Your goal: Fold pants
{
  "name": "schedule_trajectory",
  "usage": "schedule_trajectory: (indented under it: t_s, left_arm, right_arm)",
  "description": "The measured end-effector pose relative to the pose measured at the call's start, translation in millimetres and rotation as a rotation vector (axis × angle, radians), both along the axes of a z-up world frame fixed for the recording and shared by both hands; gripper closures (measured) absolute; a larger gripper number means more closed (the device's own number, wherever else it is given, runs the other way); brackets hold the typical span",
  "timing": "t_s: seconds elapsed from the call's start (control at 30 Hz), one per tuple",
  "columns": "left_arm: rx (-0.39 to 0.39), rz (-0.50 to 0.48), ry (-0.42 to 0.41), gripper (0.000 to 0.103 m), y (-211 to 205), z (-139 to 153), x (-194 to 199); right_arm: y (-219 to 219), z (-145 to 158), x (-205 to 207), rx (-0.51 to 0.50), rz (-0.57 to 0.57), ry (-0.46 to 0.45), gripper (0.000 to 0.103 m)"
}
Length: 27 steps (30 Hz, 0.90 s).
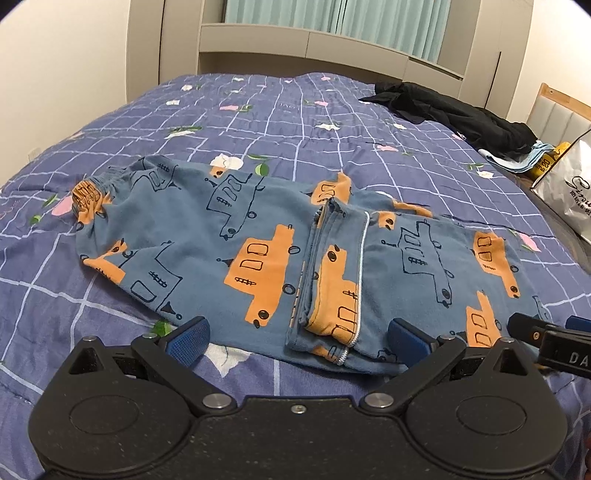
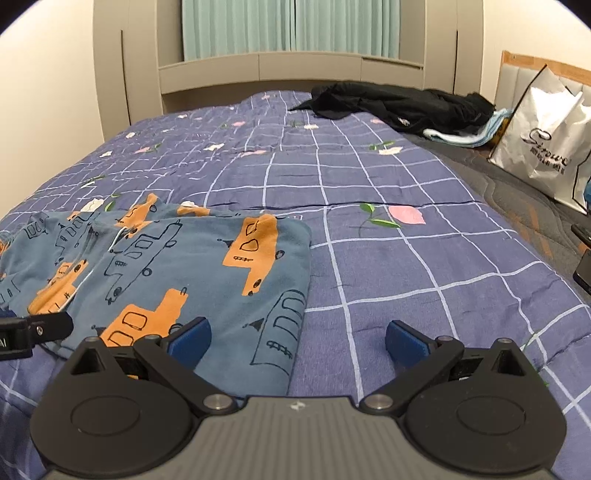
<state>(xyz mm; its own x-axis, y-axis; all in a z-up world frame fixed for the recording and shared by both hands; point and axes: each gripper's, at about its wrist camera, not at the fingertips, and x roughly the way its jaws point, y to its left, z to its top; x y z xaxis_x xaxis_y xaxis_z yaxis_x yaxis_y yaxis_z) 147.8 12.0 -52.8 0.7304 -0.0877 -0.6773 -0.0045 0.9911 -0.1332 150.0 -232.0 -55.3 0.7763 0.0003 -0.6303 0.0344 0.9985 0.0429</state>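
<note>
Pants point(image 1: 258, 240) in blue cloth printed with orange and outlined trucks are lying flat across the near part of the bed point(image 1: 295, 122), on a purple quilt point(image 2: 388, 258) that is showing a white grid and small pink and white flowers. The elastic waistband point(image 1: 90, 195) is sitting at the left end in the left wrist view, and the leg ends are lying folded back over the middle, their hem point(image 1: 360, 280) edged with a thin pale trim and running toward the camera. The folded right edge of the pants point(image 2: 306, 258) is ending about midway across the right wrist view, with bare quilt lying beyond it. The left hand-held gripper point(image 1: 299, 336) is hovering at the near edge of the pants with its jaws spread wide, holding nothing, and its blue pads point(image 1: 188, 339) are sitting just above the cloth. The right hand-held gripper point(image 2: 297, 338) is likewise spread wide and empty, its left pad point(image 2: 190, 338) hanging over the right corner of the pants and its right pad point(image 2: 406, 341) over the quilt. The two are sitting close side by side, each tip showing at the edge of the other's view. Black clothes point(image 1: 454, 114) are lying heaped at the far right of the bed, over a light blue cloth point(image 2: 465, 134), and a white shopping bag point(image 2: 546, 140) is standing beside them. Pale green curtains point(image 2: 291, 26) are hanging behind the grey headboard point(image 2: 258, 70).
</note>
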Motion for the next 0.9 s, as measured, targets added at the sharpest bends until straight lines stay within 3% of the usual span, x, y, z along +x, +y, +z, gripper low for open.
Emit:
schedule_trajectory:
  t_s: [0.37, 0.9]
  left_arm:
    - [-0.055, 0.056, -0.008, 0.001, 24, 23, 3]
    - [-0.075, 0.236, -0.082, 0.001, 99, 54, 2]
  right_arm:
    - [11, 38, 6, 0.045, 0.037, -0.071, 0.000]
    - [68, 46, 34, 0.057, 0.140, -0.068, 0.000]
